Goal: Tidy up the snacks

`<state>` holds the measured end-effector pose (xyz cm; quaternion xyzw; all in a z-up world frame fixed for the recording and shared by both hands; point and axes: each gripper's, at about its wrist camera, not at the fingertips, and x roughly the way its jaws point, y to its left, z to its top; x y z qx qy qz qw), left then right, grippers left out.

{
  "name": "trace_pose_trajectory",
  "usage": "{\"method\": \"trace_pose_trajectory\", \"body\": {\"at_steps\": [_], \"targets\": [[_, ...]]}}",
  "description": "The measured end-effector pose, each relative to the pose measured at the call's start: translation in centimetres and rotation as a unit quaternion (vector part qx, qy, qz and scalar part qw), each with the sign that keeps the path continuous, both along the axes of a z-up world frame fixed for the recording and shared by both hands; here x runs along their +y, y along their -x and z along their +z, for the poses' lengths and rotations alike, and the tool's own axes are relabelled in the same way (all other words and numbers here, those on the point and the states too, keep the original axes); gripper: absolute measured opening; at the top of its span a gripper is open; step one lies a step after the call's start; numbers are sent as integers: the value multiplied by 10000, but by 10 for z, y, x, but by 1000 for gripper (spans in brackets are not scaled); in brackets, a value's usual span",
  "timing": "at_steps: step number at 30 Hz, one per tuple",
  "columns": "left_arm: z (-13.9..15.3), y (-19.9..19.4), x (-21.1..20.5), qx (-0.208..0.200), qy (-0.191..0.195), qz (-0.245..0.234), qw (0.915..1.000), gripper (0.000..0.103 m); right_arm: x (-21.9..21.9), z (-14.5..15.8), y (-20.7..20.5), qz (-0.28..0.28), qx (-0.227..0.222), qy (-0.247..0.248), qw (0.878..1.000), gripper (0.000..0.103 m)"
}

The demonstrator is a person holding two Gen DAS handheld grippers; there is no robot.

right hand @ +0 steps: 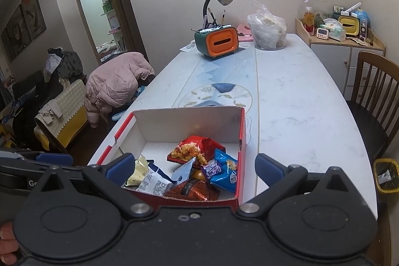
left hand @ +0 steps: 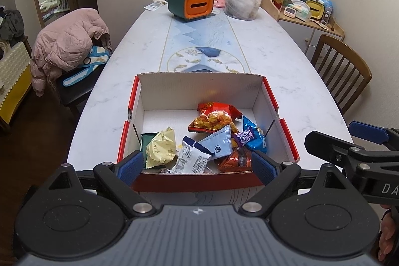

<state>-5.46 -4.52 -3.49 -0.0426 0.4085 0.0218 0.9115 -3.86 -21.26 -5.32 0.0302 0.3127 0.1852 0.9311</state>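
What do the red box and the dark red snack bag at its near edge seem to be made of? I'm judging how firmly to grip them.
The red box looks like corrugated cardboard: matte white inside, printed red outside, with a raw brown cut edge. The dark red snack bag appears to be thin metallised plastic film, glossy and creased with bright highlights. Both tongs stand open.

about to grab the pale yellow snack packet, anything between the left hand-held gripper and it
Only the box's low front wall. The left hand-held gripper is open and above it, the pale yellow packet uncovered just beyond.
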Motion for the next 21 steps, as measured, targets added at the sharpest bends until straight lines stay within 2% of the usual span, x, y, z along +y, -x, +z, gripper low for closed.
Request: {"method": "trace_pose_trajectory", "body": {"at_steps": [21], "targets": [[-2,-5,1,121,20,-57,9999,93,1,-2,-3,-43,66,4,10000,103]]}}
